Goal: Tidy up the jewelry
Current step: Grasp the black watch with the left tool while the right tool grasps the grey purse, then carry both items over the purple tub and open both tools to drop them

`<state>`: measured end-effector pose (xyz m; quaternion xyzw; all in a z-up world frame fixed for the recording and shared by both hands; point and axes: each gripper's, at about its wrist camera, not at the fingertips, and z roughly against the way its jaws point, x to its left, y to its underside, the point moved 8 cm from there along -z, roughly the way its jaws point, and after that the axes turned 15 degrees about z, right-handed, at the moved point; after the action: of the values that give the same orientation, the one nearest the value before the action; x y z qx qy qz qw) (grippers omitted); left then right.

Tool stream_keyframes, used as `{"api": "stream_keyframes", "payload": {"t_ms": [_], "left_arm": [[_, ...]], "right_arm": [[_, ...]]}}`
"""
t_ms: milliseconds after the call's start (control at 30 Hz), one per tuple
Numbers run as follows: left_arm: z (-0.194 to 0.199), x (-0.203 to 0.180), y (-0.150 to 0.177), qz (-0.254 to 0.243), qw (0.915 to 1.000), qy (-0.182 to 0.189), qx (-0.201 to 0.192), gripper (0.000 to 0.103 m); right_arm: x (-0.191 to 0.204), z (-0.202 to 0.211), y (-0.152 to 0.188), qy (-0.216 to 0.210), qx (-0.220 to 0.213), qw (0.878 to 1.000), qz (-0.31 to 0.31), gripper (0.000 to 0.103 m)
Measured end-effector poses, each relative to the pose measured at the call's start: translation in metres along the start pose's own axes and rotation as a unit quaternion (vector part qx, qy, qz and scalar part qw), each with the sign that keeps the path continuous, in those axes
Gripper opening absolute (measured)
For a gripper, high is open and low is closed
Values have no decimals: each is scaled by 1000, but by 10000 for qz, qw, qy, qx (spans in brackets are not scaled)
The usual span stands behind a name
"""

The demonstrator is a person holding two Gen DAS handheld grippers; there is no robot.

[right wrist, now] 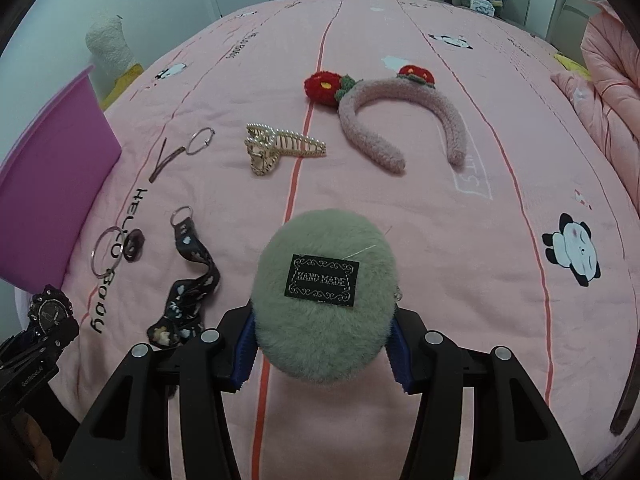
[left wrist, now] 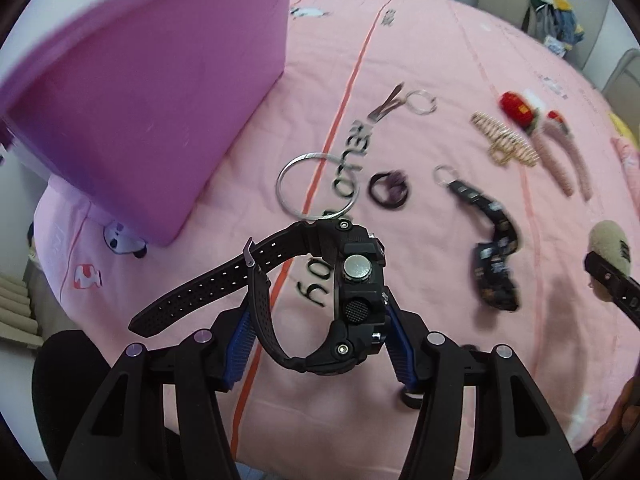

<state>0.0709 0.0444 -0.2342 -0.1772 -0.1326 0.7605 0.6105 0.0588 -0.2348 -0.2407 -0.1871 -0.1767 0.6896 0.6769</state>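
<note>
Left gripper (left wrist: 320, 344) is clamping one black watch (left wrist: 352, 300) between its blue pads (left wrist: 240, 354), holding it off the pink bedspread (left wrist: 420, 60); the watch case is sitting against the right pad and the perforated strap is trailing out to the left. One purple box (left wrist: 152, 92) is standing just ahead and to the left of this gripper.

Right gripper (right wrist: 322, 354) is squeezing one grey-green fluffy pompom (right wrist: 324, 320), its black "HAND MADE" label (right wrist: 321, 282) facing up.

Lying on the bedspread beyond the grippers:
- one large silver ring (left wrist: 316, 186), nearest the watch;
- one dark hair tie (left wrist: 390, 188), just beside that ring;
- one black patterned lanyard (right wrist: 188, 296);
- one strap with a small key ring (right wrist: 182, 152);
- one pearl hair claw (right wrist: 276, 148);
- one pink fuzzy headband (right wrist: 400, 120) carrying two red flowers.
</note>
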Motion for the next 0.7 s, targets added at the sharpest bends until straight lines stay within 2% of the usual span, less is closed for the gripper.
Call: {"api": "stream_keyframes", "payload": {"t_ms": [200,400,533,700], "left_arm": [[62,-17,-25,-49,9984,447,-339,56],[123,-11,-68,111,9945,778,-689,56],[157,5,-105,197,9909,835,-1037,56],[179,45,-159,372,9877,521,-1423,56]], "right_arm": [[15,63,-33,-25,-479,9988,98,52],[51,117,-89,-238,-1003,9939,387,52],[85,139,-131,-439,-1301,9883,661,52],[141,153,-182,-821,-1531,9794,1033,52]]}}
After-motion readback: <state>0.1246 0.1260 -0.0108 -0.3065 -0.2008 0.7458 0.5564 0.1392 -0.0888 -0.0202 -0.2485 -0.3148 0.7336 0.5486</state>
